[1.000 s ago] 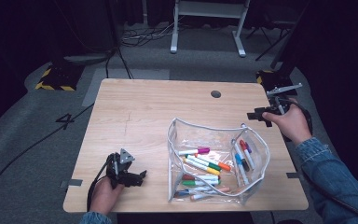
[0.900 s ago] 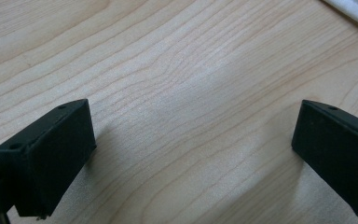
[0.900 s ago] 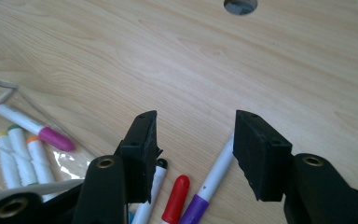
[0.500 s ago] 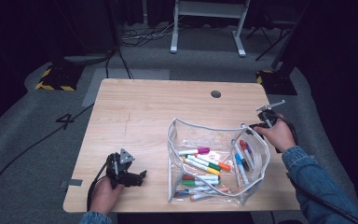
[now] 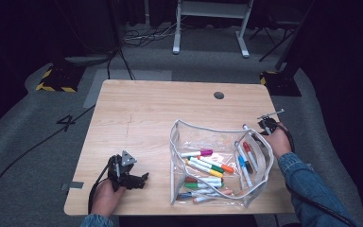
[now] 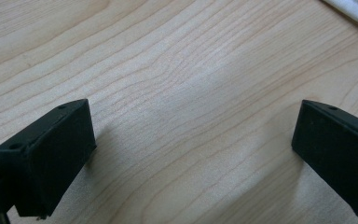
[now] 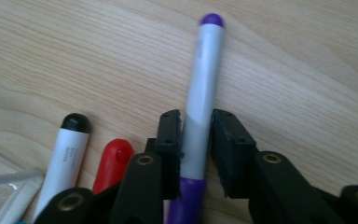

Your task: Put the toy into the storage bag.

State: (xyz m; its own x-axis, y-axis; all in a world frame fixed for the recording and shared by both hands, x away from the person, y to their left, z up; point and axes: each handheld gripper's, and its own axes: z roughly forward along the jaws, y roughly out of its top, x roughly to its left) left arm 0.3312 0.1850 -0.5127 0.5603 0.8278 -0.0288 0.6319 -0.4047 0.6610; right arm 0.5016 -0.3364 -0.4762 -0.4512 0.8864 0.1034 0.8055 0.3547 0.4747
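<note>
Marker [image 7: 199, 116], purple-capped w/ white barrel, sits between the right gripper [image 7: 196, 149]'s two black jaws, which have just been closing & now stand at either side of its barrel, gripping or all but touching it. Long axis runs straight along the jaws: small purple end tip points away from the gripper over bare wood, purple cap end back toward the gripper body. Barrel carries faint grey print, too small to read. Just beside it lie a black-tipped white marker [image 7: 65, 154], lettering also unreadable, & a red cap [image 7: 114, 161]. In the high view the right gripper [image 5: 264, 126] is at the table [image 5: 142, 113]'s right edge, by the upper-right corner of a clear zip pouch [image 5: 203, 135] w/ coloured markers inside. Left gripper [image 6: 193, 158] rests near the front-left corner, jaws spread wide apart over bare wood, nothing between them.
</note>
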